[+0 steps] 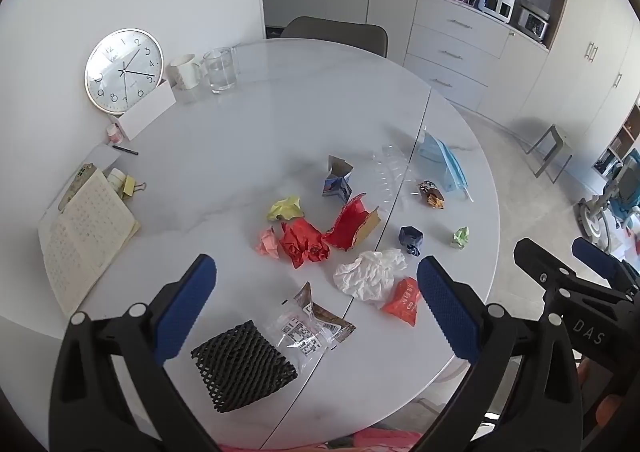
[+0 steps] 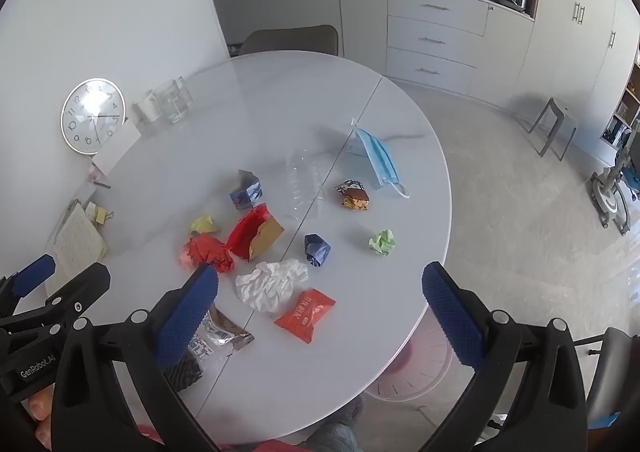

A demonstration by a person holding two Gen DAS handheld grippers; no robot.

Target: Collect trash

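Observation:
Trash lies scattered on the round white table (image 1: 280, 124): a black foam net (image 1: 242, 366), a clear snack wrapper (image 1: 308, 326), crumpled white paper (image 1: 368, 276), an orange packet (image 1: 404, 300), red paper (image 1: 302, 244), a torn red box (image 1: 352, 224), and several small paper balls. My left gripper (image 1: 316, 308) is open and empty above the near items. My right gripper (image 2: 320, 308) is open and empty above the orange packet (image 2: 306, 314) and white paper (image 2: 270, 284). A blue face mask (image 2: 378, 160) and crushed clear bottle (image 2: 302, 182) lie farther back.
A clock (image 1: 124, 70), white box, mug (image 1: 186, 70) and glass (image 1: 220, 70) stand at the table's far left. A notebook (image 1: 84, 240) and clips lie at the left edge. A pinkish bin (image 2: 416, 368) stands on the floor under the table's right rim. A chair (image 1: 336, 32) is behind.

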